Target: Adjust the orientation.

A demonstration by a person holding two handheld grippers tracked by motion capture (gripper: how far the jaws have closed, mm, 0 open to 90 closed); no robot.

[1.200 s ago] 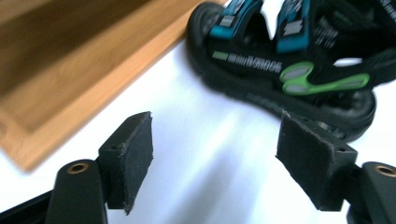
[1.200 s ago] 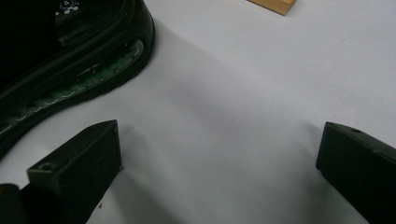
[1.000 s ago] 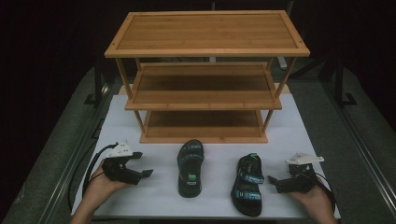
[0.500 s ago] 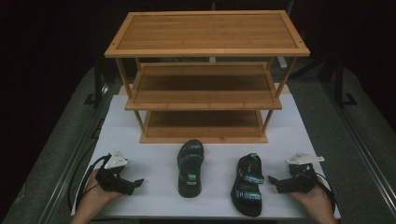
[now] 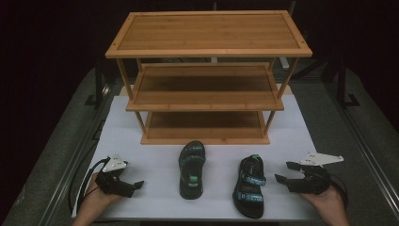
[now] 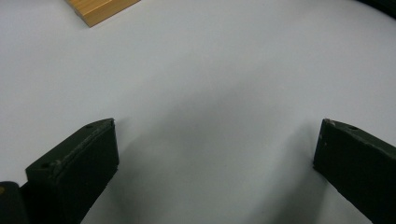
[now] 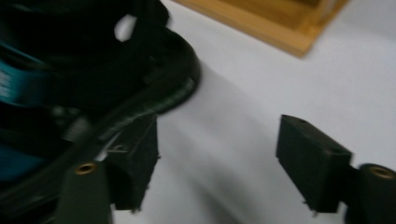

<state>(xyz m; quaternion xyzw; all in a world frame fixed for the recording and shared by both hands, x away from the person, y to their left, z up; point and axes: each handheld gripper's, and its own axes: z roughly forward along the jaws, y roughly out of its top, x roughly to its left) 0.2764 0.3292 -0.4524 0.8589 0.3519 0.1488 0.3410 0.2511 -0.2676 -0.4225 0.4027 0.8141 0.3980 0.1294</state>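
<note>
Left claw low, jaws wide apart with nothing between; right claw raised, jaws just been closing, still parted, nothing gripped.

The sandal lies blurred beside the gripper, whose closing jaws stand apart over white table; beyond it, a shelf.

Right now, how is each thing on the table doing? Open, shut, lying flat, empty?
Left gripper: jaws wide open, nothing between them.
Right gripper: jaws just closing, open, beside right sandal, holding nothing.
Left sandal: lying flat, sole down.
Right sandal: lying flat, sole down.
Wooden rack: upright, three shelves bare.
</note>
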